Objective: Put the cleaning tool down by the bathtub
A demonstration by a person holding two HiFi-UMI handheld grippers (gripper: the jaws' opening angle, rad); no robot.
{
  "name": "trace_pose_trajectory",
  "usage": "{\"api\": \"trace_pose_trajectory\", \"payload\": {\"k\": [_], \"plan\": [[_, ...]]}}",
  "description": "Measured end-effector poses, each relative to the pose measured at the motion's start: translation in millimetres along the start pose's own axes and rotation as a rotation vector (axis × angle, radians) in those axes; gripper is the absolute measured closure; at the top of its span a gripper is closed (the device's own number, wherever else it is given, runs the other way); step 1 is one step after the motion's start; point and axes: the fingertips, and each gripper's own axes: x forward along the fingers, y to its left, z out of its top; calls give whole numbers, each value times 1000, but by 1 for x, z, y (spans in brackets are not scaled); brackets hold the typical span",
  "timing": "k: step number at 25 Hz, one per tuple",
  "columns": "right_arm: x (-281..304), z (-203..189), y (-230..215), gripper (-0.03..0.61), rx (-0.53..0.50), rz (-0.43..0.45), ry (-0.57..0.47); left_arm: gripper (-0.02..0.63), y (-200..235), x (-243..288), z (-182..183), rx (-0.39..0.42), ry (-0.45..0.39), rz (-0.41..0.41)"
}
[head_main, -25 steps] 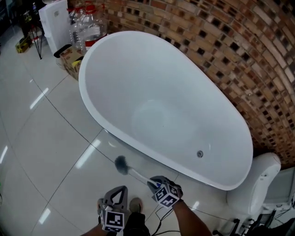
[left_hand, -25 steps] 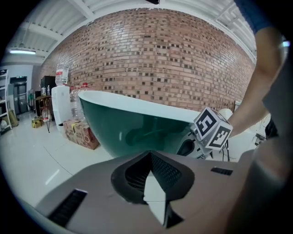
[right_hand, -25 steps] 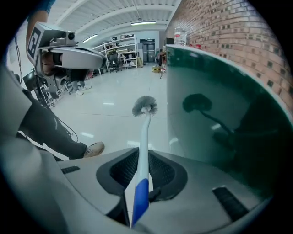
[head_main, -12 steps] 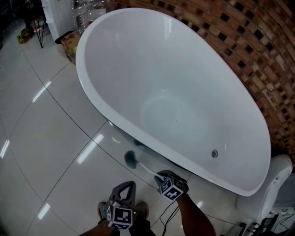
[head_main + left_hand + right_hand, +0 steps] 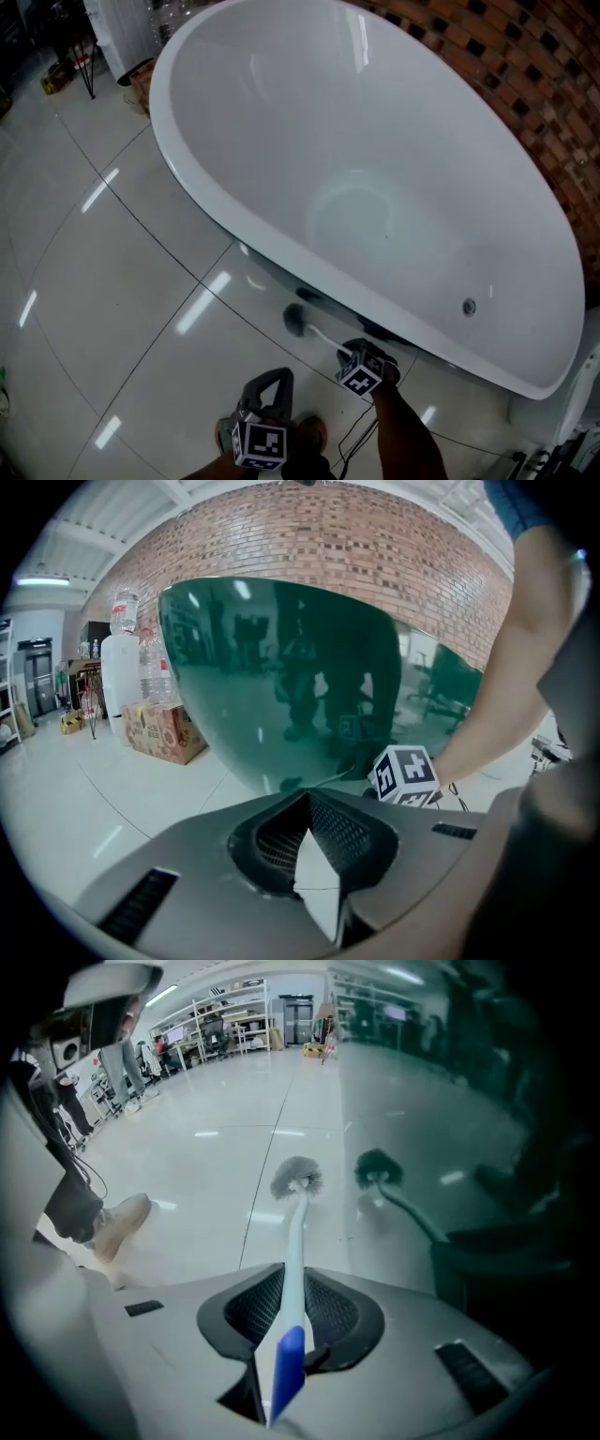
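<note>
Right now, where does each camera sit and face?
Head view: on the head, down into the bathtub; left tongs, right tongs, forearm.
Left gripper view: on left tongs, toward the bathtub's side; shut jaws, forearm.
Right gripper view: on right tongs, toward the floor; jaws clamping the brush, shoe.
Shared: head and right gripper views show the brush.

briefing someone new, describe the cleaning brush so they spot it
Find the big white oval bathtub by the brick wall. Beside its near side, the right gripper holds a slim white-handled brush; only it has a round grey bristle head and blue end.
</note>
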Motion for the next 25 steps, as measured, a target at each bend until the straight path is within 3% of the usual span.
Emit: {"api": "trace_pose_trajectory", "payload": {"k": [3,6,8,10,15,21,25], "plan": [[15,4,2,490,34,-12,2,609,3,-1,1,22,-14,-8],[21,-1,-2,481,123,7,-25,609,6,-3,-8,40,24,-13],[14,-9,-12,432,146,-27,-20,609,2,-2,-14,15,53,-6],[-2,-16,-18,426,182,-80,-24,609,-8,-4,-12,-14,63,-5],[-64,-27,2,563,504,-155,-133,609,-34,-20,19,-13,52,-35],[-150,-68,47,565,864,-170,-133,609,-50,-62,77,30,60,-62],[-223,-46,60,565,926,-172,-196,609,-46,-91,130,73,42,-55]]}}
